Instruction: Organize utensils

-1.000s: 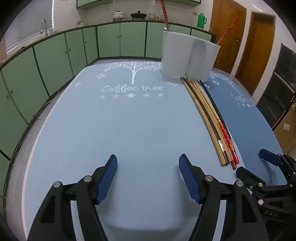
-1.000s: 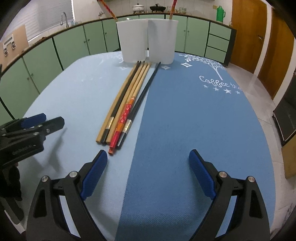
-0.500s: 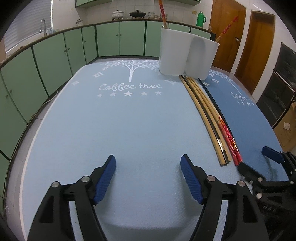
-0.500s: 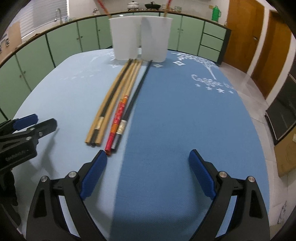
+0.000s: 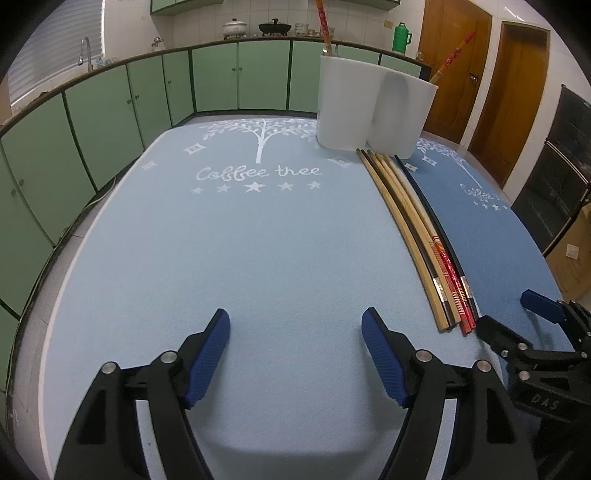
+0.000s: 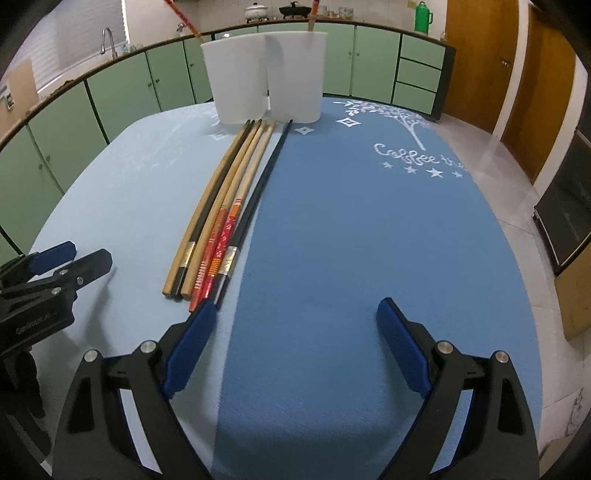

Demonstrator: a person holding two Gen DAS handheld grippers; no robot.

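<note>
Left wrist view: left gripper point(image 5: 295, 325) angled down, jaws apart, over mat point(image 5: 258, 240).

Matt felt-like mats point(image 5: 258, 258); glossy chopsticks point(image 6: 221, 206); smooth white plastic holder point(image 6: 266, 77).

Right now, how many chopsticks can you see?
8. Six chopsticks lie side by side on the mat before the white holder; two more stand in it, one per compartment. Others could hide inside.

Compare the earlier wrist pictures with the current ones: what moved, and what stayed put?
The right gripper drew closer to the near ends of the chopsticks, its left pad now beside them. Nothing was gripped or released. The left gripper, chopsticks and white holder stayed put.
</note>
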